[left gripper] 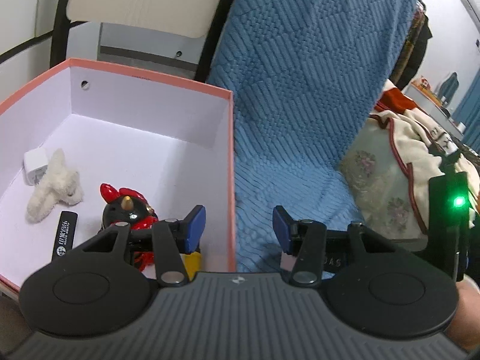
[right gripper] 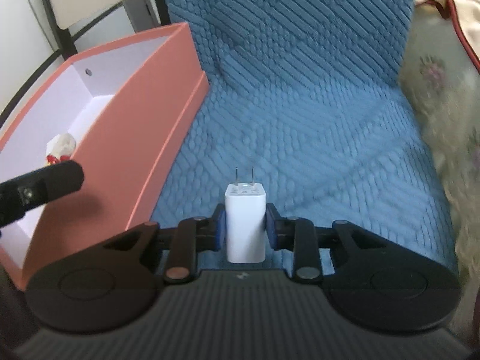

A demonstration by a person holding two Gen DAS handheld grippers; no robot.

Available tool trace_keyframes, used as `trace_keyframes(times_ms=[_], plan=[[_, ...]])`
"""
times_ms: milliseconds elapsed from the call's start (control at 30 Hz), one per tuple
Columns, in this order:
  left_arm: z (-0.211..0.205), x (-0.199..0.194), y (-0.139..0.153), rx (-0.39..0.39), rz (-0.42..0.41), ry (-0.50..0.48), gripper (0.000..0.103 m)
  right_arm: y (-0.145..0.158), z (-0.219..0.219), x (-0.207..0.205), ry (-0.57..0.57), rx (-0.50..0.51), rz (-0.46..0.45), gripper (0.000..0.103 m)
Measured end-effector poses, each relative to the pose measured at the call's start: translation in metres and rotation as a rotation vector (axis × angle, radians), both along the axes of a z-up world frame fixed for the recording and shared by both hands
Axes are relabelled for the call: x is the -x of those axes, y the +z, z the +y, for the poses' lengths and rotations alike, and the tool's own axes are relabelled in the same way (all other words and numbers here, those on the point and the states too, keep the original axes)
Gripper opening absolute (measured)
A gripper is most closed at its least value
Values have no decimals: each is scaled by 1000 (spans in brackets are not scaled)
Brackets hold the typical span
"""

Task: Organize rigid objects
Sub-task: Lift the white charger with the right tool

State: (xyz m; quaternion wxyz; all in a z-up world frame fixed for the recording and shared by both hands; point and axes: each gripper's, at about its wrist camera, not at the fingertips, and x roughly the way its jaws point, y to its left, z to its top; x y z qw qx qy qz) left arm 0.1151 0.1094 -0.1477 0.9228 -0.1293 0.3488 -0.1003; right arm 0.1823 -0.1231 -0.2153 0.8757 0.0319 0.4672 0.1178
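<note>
- Right gripper (right gripper: pixel 245 230): blue pads pressed against both sides of a white charger (right gripper: pixel 245 225); prongs point away from the camera; charger held above the blue knitted cover (right gripper: pixel 315 126), beside the pink box (right gripper: pixel 150 138).
- Left gripper (left gripper: pixel 239 228): jaws spread and empty, straddling the pink box's right wall; left fingertip (left gripper: pixel 196 225) inside the box, near a red-and-black figurine (left gripper: pixel 126 210).

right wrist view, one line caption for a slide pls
Right tongs grip a white charger above the blue blanket, pink box alongside.
</note>
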Motion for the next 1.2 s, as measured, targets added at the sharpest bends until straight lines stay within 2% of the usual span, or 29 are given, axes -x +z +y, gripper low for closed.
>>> trace_keyframes(times_ms=[167, 500, 633, 900, 1200], plan=[[4, 4, 6, 1, 4, 8, 55, 1, 4, 3, 7, 11, 55, 31], [11, -4, 8, -48, 38, 17, 55, -20, 22, -14, 46, 98, 62, 31], [10, -7, 9, -85, 51, 39, 55, -17, 16, -10, 22, 76, 61, 31], [11, 6, 8, -36, 110, 70, 55, 12, 5, 7, -49, 39, 22, 31], [7, 19, 14, -52, 159, 47, 55, 47, 8, 49, -57, 12, -13, 31]])
